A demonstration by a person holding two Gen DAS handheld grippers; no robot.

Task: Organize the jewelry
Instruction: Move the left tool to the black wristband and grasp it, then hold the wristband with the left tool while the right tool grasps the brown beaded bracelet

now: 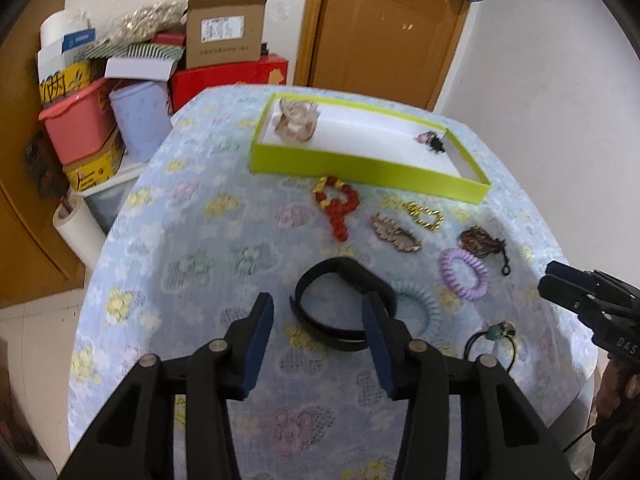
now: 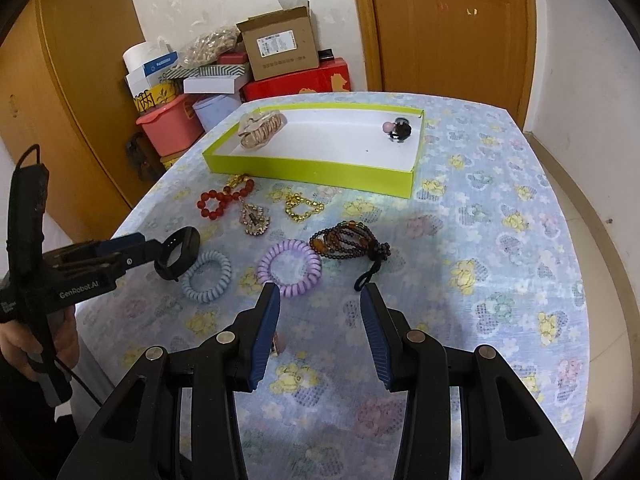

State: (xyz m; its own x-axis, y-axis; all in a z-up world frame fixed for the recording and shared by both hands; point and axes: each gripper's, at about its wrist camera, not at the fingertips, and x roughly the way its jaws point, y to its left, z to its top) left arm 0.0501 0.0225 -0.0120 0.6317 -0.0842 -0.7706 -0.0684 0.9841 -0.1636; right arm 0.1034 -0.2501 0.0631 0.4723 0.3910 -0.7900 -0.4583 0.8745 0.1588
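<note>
Here the left gripper (image 1: 318, 312), fingers wide, straddles the black wristband (image 1: 340, 304) at the table's 7 o'clock; it looks light and springy, best pinched across its strap. The right gripper (image 2: 320, 304) gapes empty. The green tray (image 2: 312, 170) at 12 o'clock holds a bagged bracelet (image 2: 262, 128) and a dark hair tie (image 2: 399, 130).

bracelets (image 2: 224, 200) before the tray (image 2: 312, 170), hair ties (image 2: 290, 266) nearer
</note>
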